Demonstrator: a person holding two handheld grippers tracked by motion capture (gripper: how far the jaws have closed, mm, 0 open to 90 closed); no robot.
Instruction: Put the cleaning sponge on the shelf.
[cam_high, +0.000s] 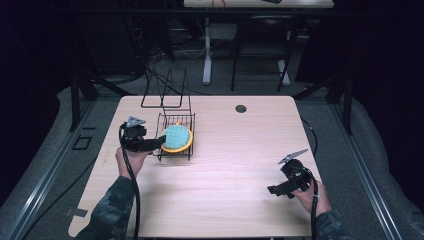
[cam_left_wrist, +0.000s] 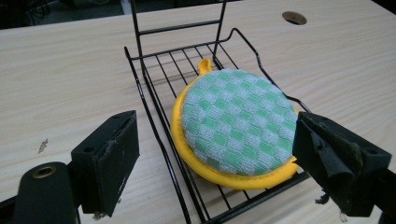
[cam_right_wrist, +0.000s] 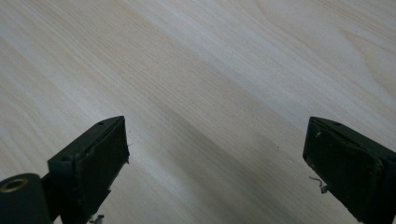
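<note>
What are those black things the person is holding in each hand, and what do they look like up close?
They are handheld grippers. The left gripper and right gripper are black, each with two blocky, flat-faced jaws whose pads look worn and frayed. Each carries a grey three-cornered plate on top and trails a black cable. The person's sleeves are a dark camouflage pattern.

pad (cam_left_wrist: 233, 126): woven terry cloth, green-checked, rough, with smooth yellow rim
rack (cam_left_wrist: 159, 135): thin black wire, coated, slightly glossy
table (cam_right_wrist: 224, 70): pale wood grain, matt, smooth
left tongs (cam_left_wrist: 212, 163): matt black plastic, scuffed pads
</note>
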